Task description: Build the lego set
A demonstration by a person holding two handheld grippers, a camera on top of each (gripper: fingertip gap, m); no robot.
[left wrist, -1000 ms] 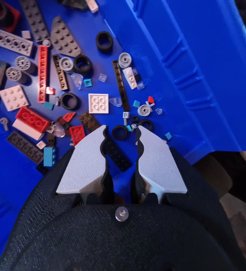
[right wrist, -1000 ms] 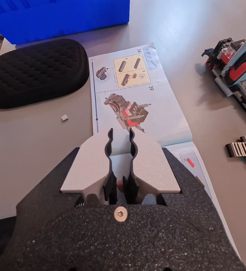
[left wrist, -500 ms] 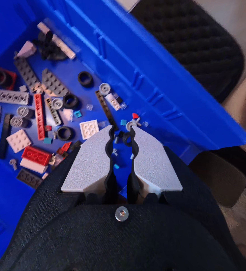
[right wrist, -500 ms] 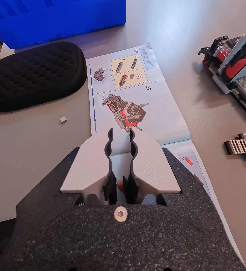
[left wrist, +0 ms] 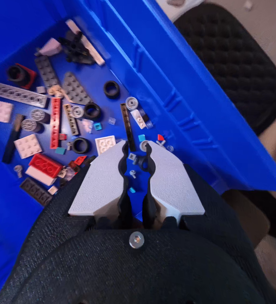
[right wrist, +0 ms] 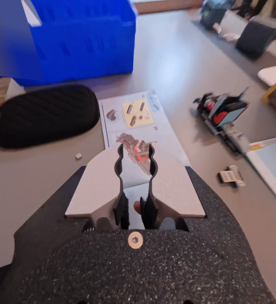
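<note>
Left wrist view: the left gripper [left wrist: 136, 146], jaws apart and empty, hangs over loose bricks [left wrist: 45, 166] in the blue bin [left wrist: 175, 92], likely picking; the wall crowds its right.

Right wrist view: the right gripper [right wrist: 135, 148], jaws apart, empty, hovers over the manual [right wrist: 165, 141]; the model [right wrist: 222, 115] sits well right across bare worktop [right wrist: 175, 65].

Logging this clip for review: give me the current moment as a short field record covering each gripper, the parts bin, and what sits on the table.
left gripper: open, empty, over loose parts in the blue bin
right gripper: open, empty, above the instruction booklet
bin contents: mixed pieces, including a red brick, black tyres, a white square plate
table: partly built model, small grille piece, black pad, tiny grey piece
image quality: both views motion-blurred
</note>
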